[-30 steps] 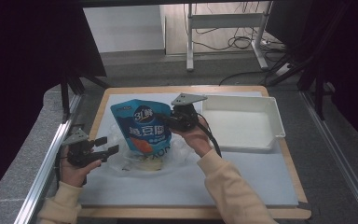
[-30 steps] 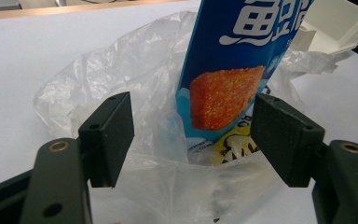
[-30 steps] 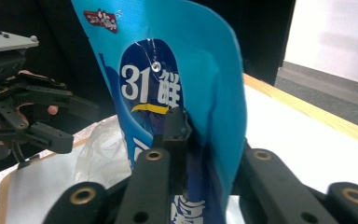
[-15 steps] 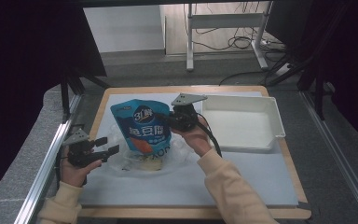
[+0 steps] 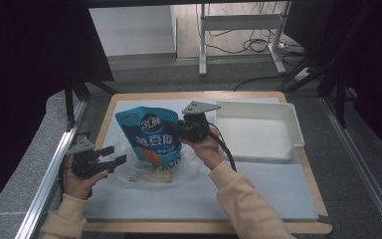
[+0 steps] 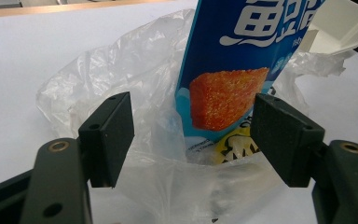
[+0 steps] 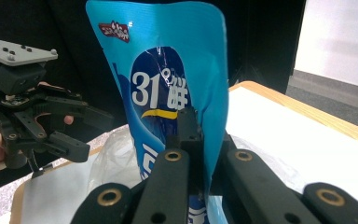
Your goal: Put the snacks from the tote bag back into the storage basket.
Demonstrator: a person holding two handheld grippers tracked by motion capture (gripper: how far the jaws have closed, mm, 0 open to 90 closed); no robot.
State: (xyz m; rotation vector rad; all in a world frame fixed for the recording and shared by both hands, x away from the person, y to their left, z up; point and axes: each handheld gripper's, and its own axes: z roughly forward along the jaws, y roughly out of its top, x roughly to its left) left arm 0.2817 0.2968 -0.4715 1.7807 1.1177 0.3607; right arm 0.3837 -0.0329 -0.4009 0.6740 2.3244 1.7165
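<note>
1. The glossy blue stand-up snack pouch (image 5: 151,137), printed with white characters and an orange cube of food, stands upright near the middle of the pale blue table mat (image 5: 258,194). Its lower end sits inside a crumpled clear plastic bag (image 5: 144,172) that lies open on the mat.
2. The right gripper (image 5: 171,127) is clamped on the pouch's edge at about 3 o'clock of the pouch. In the right gripper view, its black jaws pinch the blue film between them at mid height. The jaws have just closed onto it.
3. The left gripper (image 5: 114,155) sits at roughly 8 o'clock from the pouch, low beside the clear bag. Its jaws stand wide apart. In the left gripper view, the bag's rim and the pouch's bottom lie between and beyond the pads (image 6: 109,135). Whether a pad brushes the plastic is hard to tell.
4. A yellow printed item (image 6: 233,147) shows in the bag under the pouch; it is too hidden to name.
5. A white rectangular plastic tray (image 5: 291,119) lies at 3 o'clock of the pouch, beyond the right gripper, on the mat.
</note>
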